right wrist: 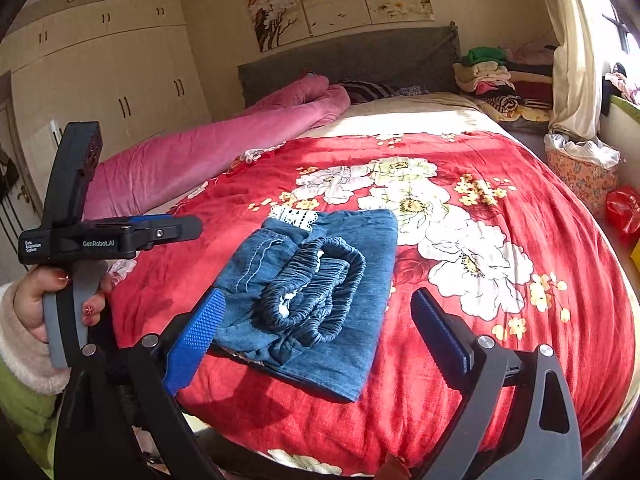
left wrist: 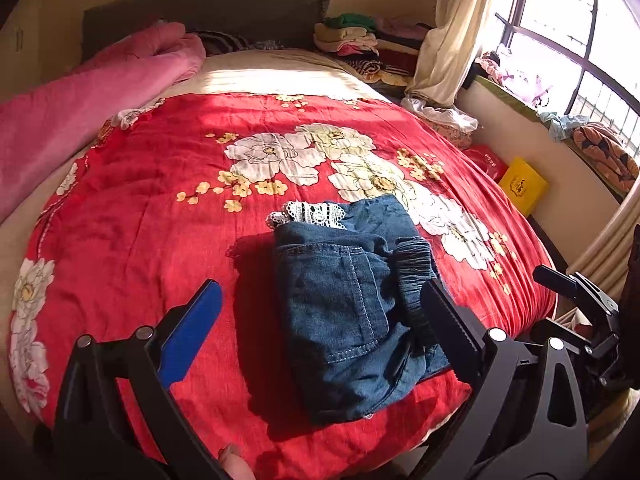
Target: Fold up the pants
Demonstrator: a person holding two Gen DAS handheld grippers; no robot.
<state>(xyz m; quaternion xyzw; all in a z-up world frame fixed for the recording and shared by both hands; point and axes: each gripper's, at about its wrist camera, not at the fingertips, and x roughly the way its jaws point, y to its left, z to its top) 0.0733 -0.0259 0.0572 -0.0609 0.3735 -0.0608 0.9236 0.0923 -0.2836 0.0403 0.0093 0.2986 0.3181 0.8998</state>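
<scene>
Though waistband-up [right wrist: 316,280], pocket [left wrist: 352,296] left-view only.

A red floral bedspread [left wrist: 160,220] beside a pink quilt [left wrist: 80,112], folded clothes [left wrist: 348,38] behind.

Folded denim pants [left wrist: 352,312] lie on red bedspread [left wrist: 140,208] between the wide-spread left tool [left wrist: 324,312] fingers

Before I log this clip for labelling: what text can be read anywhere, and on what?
"GenRobot.AI": side of the left gripper.
"Data Acquisition System": same gripper, small print at its rear end.
Yellow box: dark emblem, unreadable.
Red bag: print too blurred.
</scene>
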